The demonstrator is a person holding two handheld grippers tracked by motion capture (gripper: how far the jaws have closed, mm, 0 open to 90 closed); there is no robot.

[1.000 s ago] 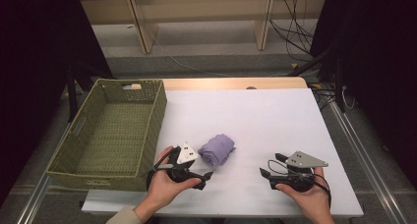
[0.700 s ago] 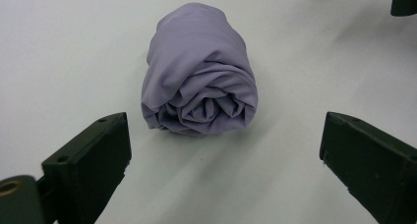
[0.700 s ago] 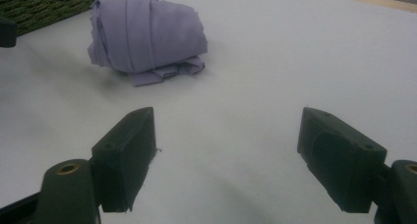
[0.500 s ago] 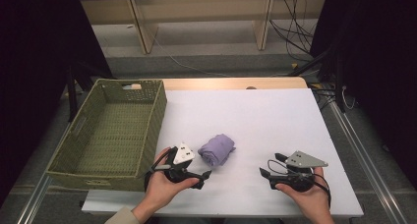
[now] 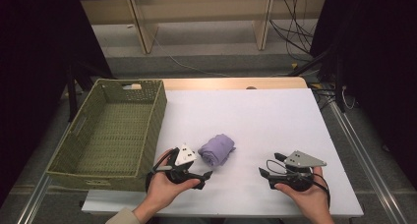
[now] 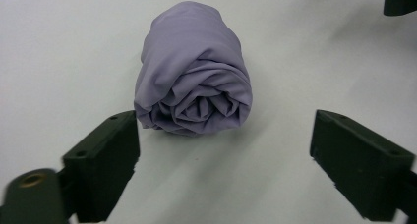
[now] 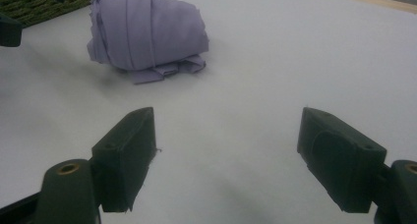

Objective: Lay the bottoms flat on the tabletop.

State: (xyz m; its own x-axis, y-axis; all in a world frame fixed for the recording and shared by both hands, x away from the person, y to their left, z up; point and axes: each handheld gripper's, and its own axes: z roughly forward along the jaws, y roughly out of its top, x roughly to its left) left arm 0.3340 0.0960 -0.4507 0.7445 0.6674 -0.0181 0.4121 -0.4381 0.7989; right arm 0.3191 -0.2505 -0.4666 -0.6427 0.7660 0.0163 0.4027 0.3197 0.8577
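**Left gripper at rolled cloth**

Lilac cloth [image 5: 217, 150] lies rolled on the white table [image 5: 275, 121], right of the basket [image 5: 110, 133]. Left gripper [image 5: 205, 175] sits just beside it, jaws apart and just been closing, nothing pinched. Right gripper [image 5: 268, 166] rests well apart from it, jaws wide, empty.

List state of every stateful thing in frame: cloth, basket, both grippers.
purple cloth: rolled up, lying on the table, not gripped.
wicker basket: upright, nothing inside that I can see.
left gripper: open, jaws just been closing a little, roll just ahead of them, not touching.
right gripper: open, nothing between the jaws, apart from the cloth.
white table: bare apart from the cloth and basket.
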